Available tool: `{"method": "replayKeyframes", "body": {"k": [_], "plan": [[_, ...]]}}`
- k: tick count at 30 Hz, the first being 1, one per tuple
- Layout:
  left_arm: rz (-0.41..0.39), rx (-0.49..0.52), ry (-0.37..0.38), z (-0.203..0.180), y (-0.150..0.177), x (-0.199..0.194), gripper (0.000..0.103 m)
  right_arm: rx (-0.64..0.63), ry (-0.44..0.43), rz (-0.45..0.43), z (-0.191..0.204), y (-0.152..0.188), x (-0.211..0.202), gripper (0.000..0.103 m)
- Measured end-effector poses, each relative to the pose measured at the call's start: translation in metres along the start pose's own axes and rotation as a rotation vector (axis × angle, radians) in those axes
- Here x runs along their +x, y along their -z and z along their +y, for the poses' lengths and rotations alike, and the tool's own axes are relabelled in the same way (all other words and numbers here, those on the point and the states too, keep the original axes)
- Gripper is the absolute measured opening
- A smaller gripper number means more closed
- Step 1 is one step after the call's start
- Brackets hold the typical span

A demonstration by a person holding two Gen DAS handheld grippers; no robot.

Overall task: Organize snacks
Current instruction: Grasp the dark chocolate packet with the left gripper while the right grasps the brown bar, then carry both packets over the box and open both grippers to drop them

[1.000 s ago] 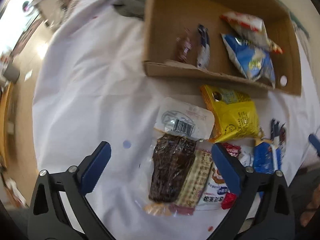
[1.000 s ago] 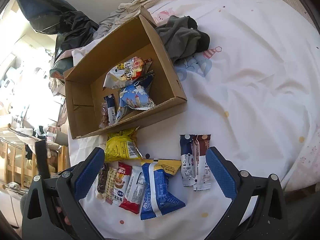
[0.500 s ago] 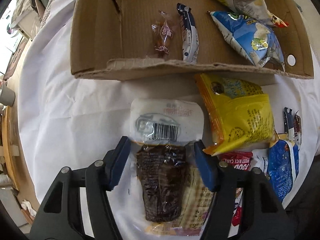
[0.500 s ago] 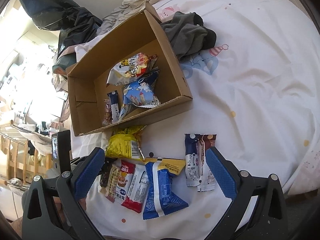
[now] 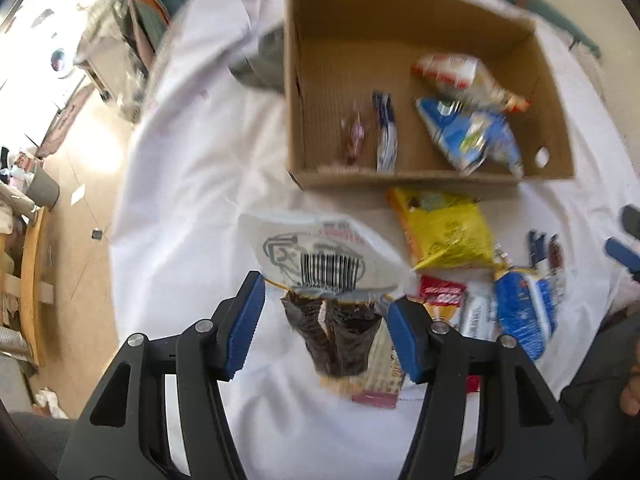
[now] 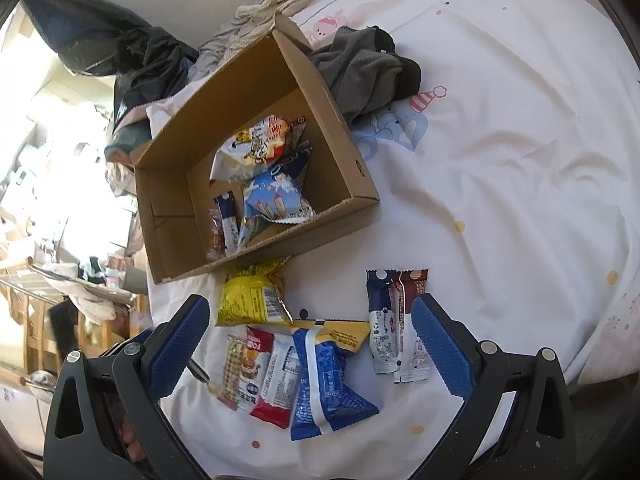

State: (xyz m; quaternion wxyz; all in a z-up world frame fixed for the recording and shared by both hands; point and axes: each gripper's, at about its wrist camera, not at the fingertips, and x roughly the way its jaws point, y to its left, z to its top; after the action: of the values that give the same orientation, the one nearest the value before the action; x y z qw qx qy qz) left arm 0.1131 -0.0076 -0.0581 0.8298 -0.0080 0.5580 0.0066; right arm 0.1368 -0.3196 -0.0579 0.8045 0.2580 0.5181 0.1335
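Left wrist view: the left gripper is seen with its blue-padded jaws spread, and a clear-wrapped dark brown snack packet with a white barcoded top sits between them; contact with the pads cannot be made out because of blur. Beyond it, the open brown cardboard box is seen, its near wall beside a yellow snack bag. Bare white bedsheet is left open to the left of the box. In the right wrist view, the right gripper is held wide open over a blue-and-white snack pouch and a red-and-white wrapper, gripping nothing. Two slim sachets, navy and brown, lie beside its right pad.
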Motion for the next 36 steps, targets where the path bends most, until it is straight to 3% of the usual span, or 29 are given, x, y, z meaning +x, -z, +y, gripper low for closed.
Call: {"method": "replayKeyframes", "body": {"k": [7,8,10,12,18,20,21,22,26,31,36], "plan": [[-0.142,-0.064,0.027,0.02,-0.001,-0.045,0.055,0.102,0.082,0.017,-0.027,-0.002,0.0,0.099],[-0.156,-0.076,0.03,0.022,0.0,-0.047,0.055,0.13,0.106,0.024,-0.034,-0.002,0.001,0.095],[-0.187,-0.095,0.034,0.025,-0.003,-0.053,0.055,0.167,0.136,0.056,-0.043,-0.002,0.008,0.069],[-0.198,-0.098,0.032,0.024,-0.009,-0.055,0.055,0.184,0.16,0.102,-0.049,-0.001,0.02,0.055],[-0.117,-0.123,0.03,0.027,-0.01,-0.036,0.055,0.086,0.287,0.188,-0.039,0.003,0.052,0.051],[-0.1,-0.141,0.04,0.031,-0.011,-0.032,0.055,0.064,0.319,0.214,-0.039,0.006,0.06,0.045],[-0.099,-0.144,0.039,0.031,-0.01,-0.031,0.055,0.054,0.335,0.224,-0.04,0.008,0.065,0.036],[-0.102,-0.146,0.036,0.031,-0.011,-0.031,0.055,0.055,0.338,0.226,-0.041,0.01,0.066,0.02],[-0.123,-0.16,0.032,0.032,-0.013,-0.032,0.055,0.06,0.324,0.172,-0.044,0.009,0.056,0.018],[-0.161,-0.153,-0.001,0.028,-0.015,-0.038,0.055,0.059,0.184,0.016,-0.036,0.007,0.016,0.018],[-0.244,-0.15,0.007,0.027,-0.016,-0.057,0.055,0.02,0.07,-0.083,-0.016,-0.001,-0.013,0.018]]}}
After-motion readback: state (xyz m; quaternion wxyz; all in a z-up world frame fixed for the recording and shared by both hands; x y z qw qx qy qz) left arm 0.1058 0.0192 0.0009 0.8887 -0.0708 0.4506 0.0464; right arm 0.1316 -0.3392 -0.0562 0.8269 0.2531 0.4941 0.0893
